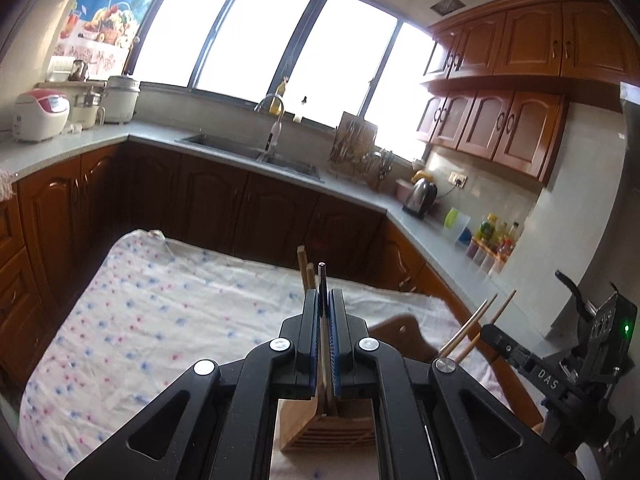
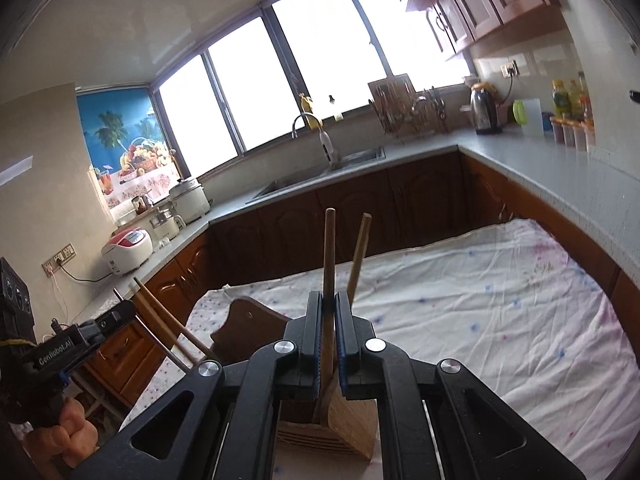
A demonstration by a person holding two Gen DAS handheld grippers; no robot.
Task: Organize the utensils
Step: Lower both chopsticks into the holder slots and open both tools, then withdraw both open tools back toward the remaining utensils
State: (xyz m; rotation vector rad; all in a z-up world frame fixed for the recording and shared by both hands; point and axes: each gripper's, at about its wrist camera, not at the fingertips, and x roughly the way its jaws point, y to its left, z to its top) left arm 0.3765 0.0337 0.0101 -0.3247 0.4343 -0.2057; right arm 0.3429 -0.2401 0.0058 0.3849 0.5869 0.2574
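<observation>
Both grippers hang over the slotted wooden utensil block (image 2: 340, 432), which sits on the table w/ white flower-print cloth (image 1: 140, 320). Left gripper (image 1: 324, 304) is pinched tight on a thin dark-handled utensil (image 1: 322, 280), prob a knife but the view's too cramped to be sure, w/ wooden sticks (image 1: 305, 274) poking up right behind it. Right gripper (image 2: 328, 306) is clamped on a round wooden handle (image 2: 329, 248); a flat wooden handle (image 2: 360, 252) leans beside it. Brown wooden chair back (image 2: 256, 320) crowds in btw the two grippers.
</observation>
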